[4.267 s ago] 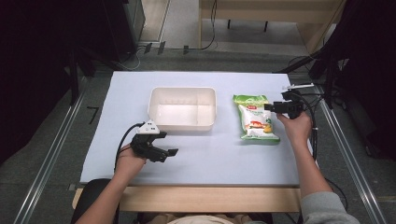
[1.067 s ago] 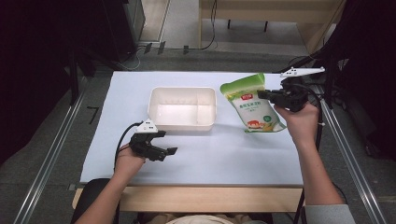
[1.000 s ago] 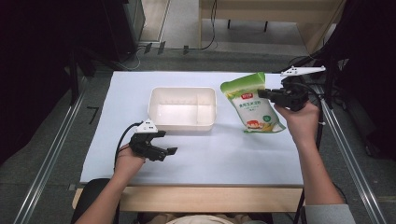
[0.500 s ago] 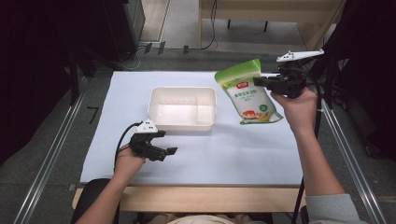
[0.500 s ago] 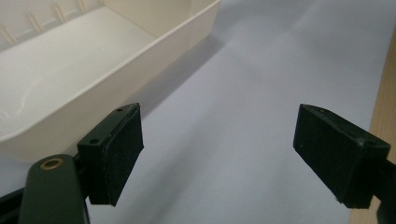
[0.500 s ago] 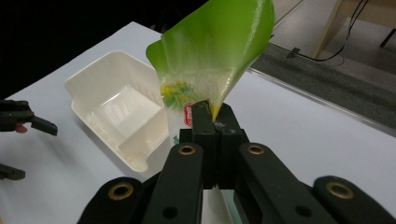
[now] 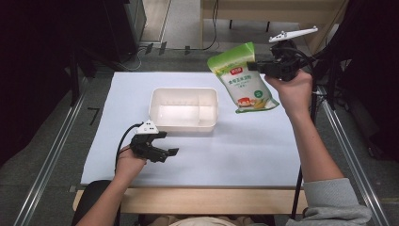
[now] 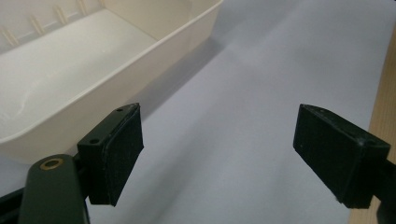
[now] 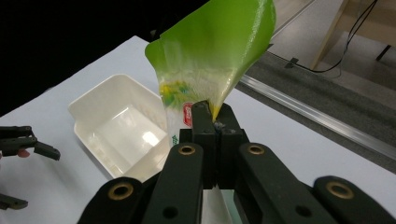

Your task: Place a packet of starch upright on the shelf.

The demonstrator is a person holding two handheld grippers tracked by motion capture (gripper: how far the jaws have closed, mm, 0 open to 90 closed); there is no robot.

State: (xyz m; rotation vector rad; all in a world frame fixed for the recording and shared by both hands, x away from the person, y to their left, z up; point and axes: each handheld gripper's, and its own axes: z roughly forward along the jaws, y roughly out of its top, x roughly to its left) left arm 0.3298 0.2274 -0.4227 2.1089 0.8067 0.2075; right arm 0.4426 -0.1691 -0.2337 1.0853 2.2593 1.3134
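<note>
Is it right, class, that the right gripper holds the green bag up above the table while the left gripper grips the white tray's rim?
Not quite. The left gripper is open beside the white tray, touching nothing, as the left gripper view shows. The right gripper does hold the green bag up above the table.

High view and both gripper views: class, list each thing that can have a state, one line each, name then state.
Green bag: sealed, lifted clear of the table, pinched at one edge, hanging tilted.
White tray: upright on the table, empty.
Right gripper: shut on the bag's edge, held in the air.
Left gripper: open, nothing between its jaws, low over the table beside the tray.
</note>
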